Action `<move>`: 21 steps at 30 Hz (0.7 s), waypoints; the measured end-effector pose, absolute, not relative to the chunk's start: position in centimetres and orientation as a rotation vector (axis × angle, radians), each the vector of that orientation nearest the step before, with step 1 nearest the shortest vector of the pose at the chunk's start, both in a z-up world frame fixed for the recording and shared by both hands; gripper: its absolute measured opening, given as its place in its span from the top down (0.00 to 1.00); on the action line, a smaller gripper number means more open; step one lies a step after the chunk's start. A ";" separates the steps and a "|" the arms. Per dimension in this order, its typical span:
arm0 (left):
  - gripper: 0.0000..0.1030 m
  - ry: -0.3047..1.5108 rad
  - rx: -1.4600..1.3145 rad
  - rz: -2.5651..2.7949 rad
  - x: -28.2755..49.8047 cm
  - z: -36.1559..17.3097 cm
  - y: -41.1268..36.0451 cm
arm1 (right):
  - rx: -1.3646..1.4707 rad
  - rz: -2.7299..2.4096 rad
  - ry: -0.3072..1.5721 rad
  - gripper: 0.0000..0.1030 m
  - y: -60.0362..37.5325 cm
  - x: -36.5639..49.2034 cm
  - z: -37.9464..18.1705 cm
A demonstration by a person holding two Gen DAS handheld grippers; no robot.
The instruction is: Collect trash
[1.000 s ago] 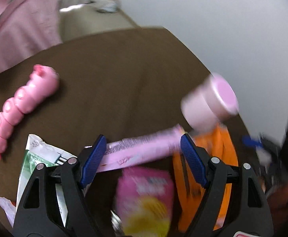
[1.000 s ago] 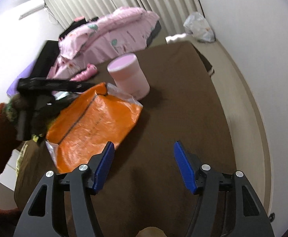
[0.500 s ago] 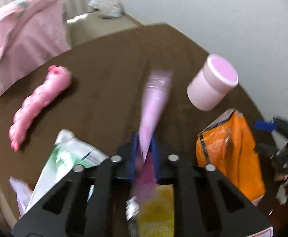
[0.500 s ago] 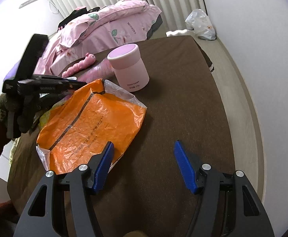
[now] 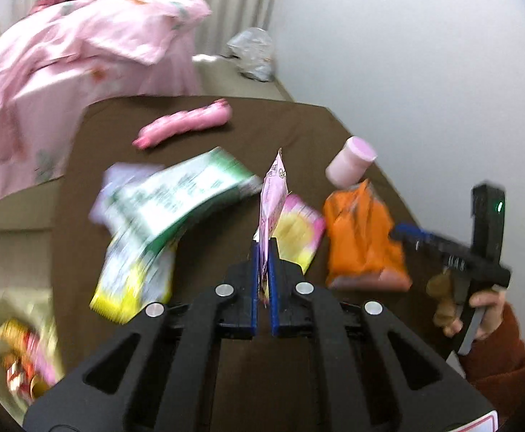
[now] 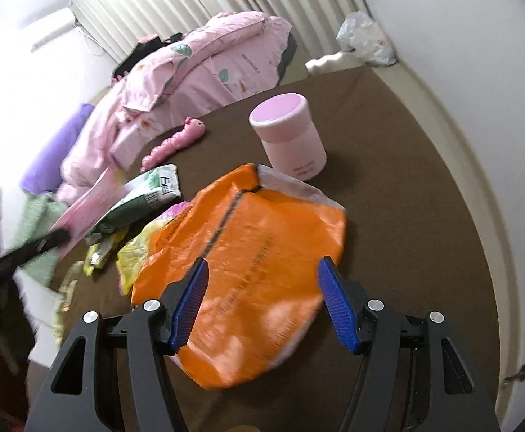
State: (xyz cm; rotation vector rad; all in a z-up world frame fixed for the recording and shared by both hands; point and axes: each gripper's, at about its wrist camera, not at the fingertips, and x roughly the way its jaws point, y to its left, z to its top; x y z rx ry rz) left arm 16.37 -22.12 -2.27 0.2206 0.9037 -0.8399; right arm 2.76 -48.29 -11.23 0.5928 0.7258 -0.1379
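Note:
A long pink wrapper [image 5: 273, 194] stands up out of my left gripper [image 5: 262, 248], which is shut on its lower end, the jaws closing the last bit. From the right wrist the same wrapper [image 6: 86, 205] shows blurred above the left gripper [image 6: 46, 241]. My right gripper [image 6: 262, 288] hangs open just over the orange bag [image 6: 255, 237], nothing between its pads. On the brown bedspread [image 6: 388, 187] lie a green-and-white packet [image 5: 176, 198], a yellow-and-pink packet [image 5: 298, 230] and the orange bag [image 5: 361, 237].
A pink lidded tub [image 6: 287, 136] stands behind the orange bag. A pink caterpillar toy [image 6: 176, 140] lies near a heaped pink quilt [image 6: 197, 64]. An open bag holding wrappers [image 5: 14, 342] sits low at the left. A white plastic bag [image 6: 365, 37] lies by the far wall.
My left gripper closed on the pink wrapper, lifted it off the bedspread and swung away; the wrapper now stands upright. My right gripper moved in over the orange bag, still open.

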 end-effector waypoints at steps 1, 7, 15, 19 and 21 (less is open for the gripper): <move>0.96 0.898 0.217 -0.817 16.0 -2.6 -21.1 | 0.542 -0.133 0.704 0.42 -47.3 3.1 -10.4; 0.96 0.926 0.138 -0.660 14.0 -5.7 -15.0 | 0.371 -0.160 0.687 0.42 -43.1 6.8 -8.1; 0.62 0.958 0.049 -0.719 12.9 -7.7 -12.7 | 0.119 -0.135 0.874 0.42 -40.4 6.3 -9.1; 0.55 0.949 -0.018 -0.736 12.9 -7.6 -12.0 | -0.007 -0.202 0.929 0.42 -40.6 3.3 -9.8; 0.51 0.936 -0.042 -0.731 13.1 -7.5 -11.9 | 0.031 -0.195 0.891 0.42 -41.5 1.3 -9.0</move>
